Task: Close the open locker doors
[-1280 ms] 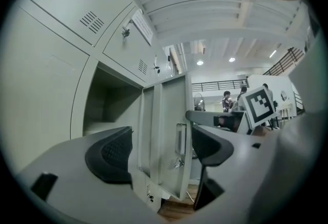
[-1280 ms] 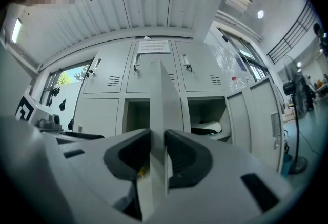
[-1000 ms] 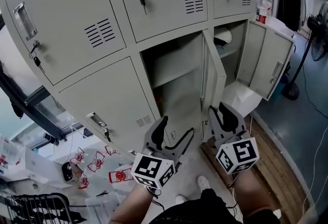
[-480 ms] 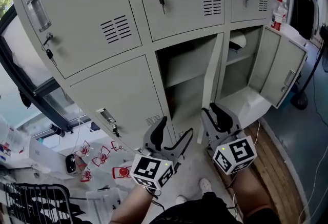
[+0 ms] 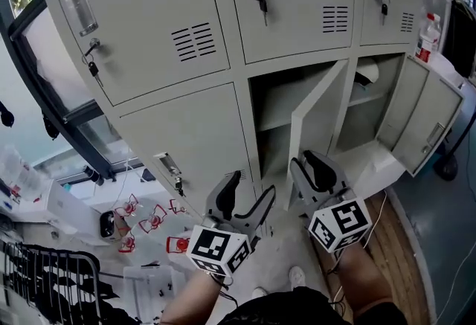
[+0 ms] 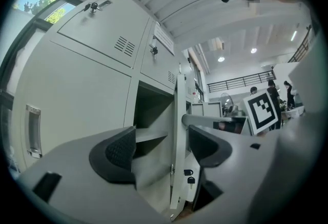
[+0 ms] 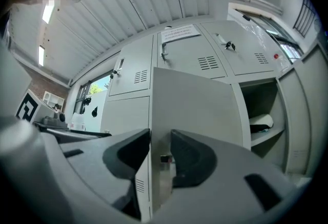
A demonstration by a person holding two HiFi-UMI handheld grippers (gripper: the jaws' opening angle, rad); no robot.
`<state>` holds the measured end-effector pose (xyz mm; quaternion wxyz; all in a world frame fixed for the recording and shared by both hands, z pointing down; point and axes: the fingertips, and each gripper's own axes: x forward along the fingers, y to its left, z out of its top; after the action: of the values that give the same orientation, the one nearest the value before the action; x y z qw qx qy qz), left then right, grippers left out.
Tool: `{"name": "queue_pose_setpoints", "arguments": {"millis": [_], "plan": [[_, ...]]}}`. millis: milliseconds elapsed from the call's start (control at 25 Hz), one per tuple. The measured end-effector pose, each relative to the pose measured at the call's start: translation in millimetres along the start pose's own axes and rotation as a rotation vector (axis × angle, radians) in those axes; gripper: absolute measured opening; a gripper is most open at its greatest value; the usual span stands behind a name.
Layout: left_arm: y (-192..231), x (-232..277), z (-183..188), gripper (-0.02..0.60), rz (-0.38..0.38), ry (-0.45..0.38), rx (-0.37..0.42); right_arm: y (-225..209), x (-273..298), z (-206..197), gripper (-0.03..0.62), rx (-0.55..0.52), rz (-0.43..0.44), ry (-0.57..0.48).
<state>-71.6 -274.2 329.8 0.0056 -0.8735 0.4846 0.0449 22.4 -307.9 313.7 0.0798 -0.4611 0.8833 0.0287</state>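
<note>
Head view shows a grey bank of lockers (image 5: 178,130) with two lower doors open: the middle door (image 5: 316,111) stands partly swung out from its compartment, and the right-hand door (image 5: 430,119) hangs wide open beside it, with a white object (image 5: 368,72) on the shelf inside that compartment. The left gripper (image 5: 250,186) is held low in front of the closed lower-left locker, near the middle opening, touching nothing. Its jaws are spread wide and have just been closing a little, with nothing between them. In the left gripper view the middle door appears edge-on past the jaws, with a key (image 6: 190,180) hanging on its far side. The right gripper (image 5: 309,163) sits at the lower part of the middle door. In the right gripper view its jaws are partly apart and clamp nothing; the door's flat face fills the space beyond them, with its free edge lining up beside the left jaw. Whether the tips touch the door is unclear.
</note>
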Motion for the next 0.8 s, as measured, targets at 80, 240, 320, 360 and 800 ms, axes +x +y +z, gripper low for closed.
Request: {"name": "queue_pose_setpoints", "arguments": {"millis": [80,240,320,360,800], "plan": [[6.1,-2.0,2.0,0.327,0.026,-0.008,0.000,1.6,6.9,0.7,0.114,0.000,0.021,0.001],[17.6,-5.2,3.1,0.325,0.071,-0.013,0.004,4.7,22.5,-0.8,0.118,0.003,0.066,0.005],[23.6,-6.9,3.4,0.325,0.094,-0.013,0.006,6.3,31.2,-2.1,0.121,0.005,0.089,0.009],[26.6,-7.7,3.5,0.325,0.105,-0.013,0.007,6.8,35.6,-2.7,0.122,0.006,0.099,0.011],[59.6,-15.7,4.3,0.325,0.230,-0.008,0.028,11.2,83.8,-9.1,0.143,0.032,0.204,0.012]]}}
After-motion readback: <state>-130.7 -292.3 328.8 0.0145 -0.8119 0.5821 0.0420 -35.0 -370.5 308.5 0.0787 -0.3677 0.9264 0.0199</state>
